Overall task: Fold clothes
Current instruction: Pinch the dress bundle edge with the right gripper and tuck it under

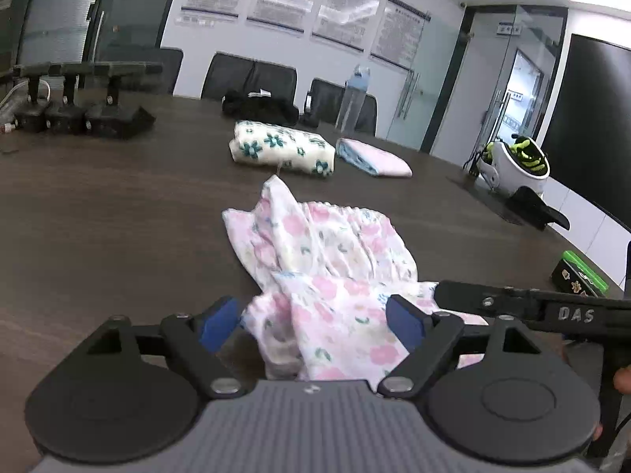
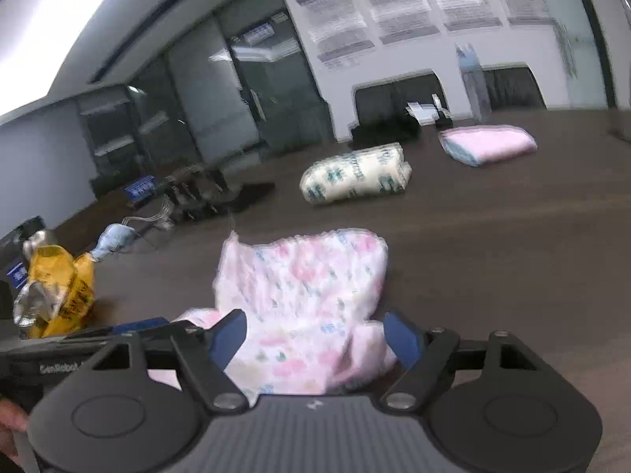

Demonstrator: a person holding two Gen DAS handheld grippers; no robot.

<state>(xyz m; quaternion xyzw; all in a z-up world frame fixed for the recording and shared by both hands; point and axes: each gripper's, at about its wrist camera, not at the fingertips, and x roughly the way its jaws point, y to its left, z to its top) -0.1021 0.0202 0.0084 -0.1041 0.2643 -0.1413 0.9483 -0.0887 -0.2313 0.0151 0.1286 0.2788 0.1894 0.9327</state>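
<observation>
The dark table [image 1: 98, 213] keeps two folded bundles parked at the back, clear of the work; up front the pink floral garment [image 1: 315, 260] lies crumpled, and left claw [image 1: 311, 319] and right claw [image 2: 315, 335] both gape wide around it, pads gripping nothing

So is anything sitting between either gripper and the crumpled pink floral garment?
Nothing visible. The crumpled pink floral garment lies directly between the open blue pads of the left gripper and of the right gripper. The folded clothes lie farther back on the dark wooden table.
</observation>
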